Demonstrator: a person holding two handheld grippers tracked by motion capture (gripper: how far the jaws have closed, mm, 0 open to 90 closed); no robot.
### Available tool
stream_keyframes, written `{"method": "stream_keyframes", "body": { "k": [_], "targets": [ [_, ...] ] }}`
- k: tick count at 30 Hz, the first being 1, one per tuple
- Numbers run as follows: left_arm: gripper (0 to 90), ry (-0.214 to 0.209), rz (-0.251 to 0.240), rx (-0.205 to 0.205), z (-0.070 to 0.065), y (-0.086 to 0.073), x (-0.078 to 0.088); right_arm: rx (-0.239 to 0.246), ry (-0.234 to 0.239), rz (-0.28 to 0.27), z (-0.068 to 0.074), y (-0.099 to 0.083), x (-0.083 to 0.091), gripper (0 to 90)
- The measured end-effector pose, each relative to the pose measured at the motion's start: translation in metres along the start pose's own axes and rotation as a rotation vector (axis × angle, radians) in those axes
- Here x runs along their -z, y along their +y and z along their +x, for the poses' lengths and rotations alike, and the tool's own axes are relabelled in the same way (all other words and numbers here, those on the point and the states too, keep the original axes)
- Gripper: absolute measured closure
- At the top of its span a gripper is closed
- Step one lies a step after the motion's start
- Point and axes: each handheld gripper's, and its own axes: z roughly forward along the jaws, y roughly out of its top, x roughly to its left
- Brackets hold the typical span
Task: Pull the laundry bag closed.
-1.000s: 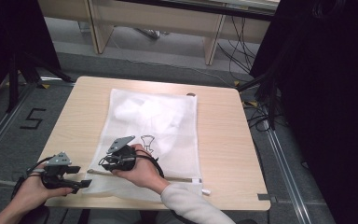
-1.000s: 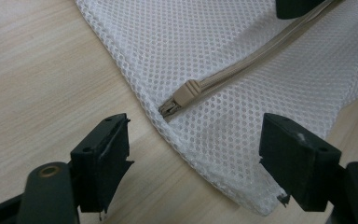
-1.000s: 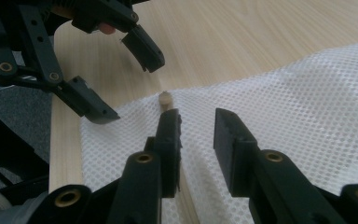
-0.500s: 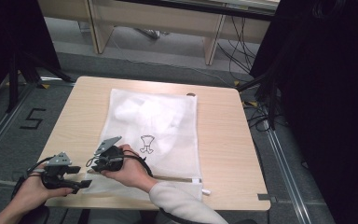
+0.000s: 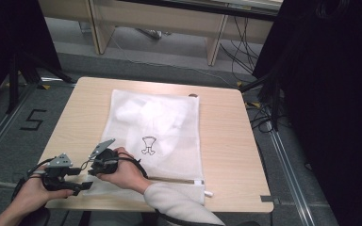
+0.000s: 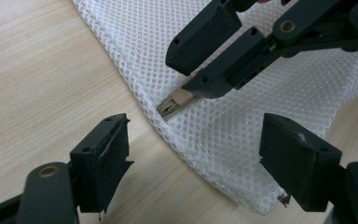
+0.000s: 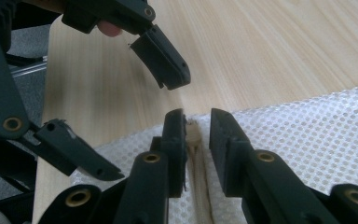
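The white mesh laundry bag lies flat across the worktop's middle, its beige zipper pull near the front-left corner. The right gripper, jaws nearly closed, straddles the pull without clearly pinching it; it could slip off. The left gripper hovers wide open, empty.

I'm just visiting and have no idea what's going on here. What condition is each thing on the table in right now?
Mesh bag: lying flat on the table, something white inside.
Zipper pull: at the bag's near-left corner, between the right jaws with a small gap on one side.
Left hand-held gripper: jaws wide open, holding nothing, beside the corner.
Right hand-held gripper: jaws nearly closed around the pull.
Table: bare wood around the bag.
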Motion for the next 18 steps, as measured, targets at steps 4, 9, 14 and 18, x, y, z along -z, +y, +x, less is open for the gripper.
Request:
{"method": "stream_keyframes", "body": {
  "k": [4, 9, 14, 18],
  "targets": [
    [23.7, 0.0, 0.001, -0.002, 0.0, 0.0, 0.0, -0.004, -0.005, 0.016, 0.0, 0.001, -0.005, 77.8],
    [23.7, 0.007, -0.001, 0.011, -0.001, 0.0, 0.0, -0.004, -0.015, 0.032, 0.0, 0.003, -0.008, 78.7],
    [23.7, -0.001, 0.002, -0.001, 0.0, 0.0, 0.0, -0.007, 0.004, 0.037, 0.001, 0.003, -0.013, 81.1],
    [23.7, -0.004, 0.004, 0.001, 0.0, 0.0, 0.0, -0.003, -0.007, 0.047, 0.001, 0.003, -0.012, 81.8]
  ]
}}
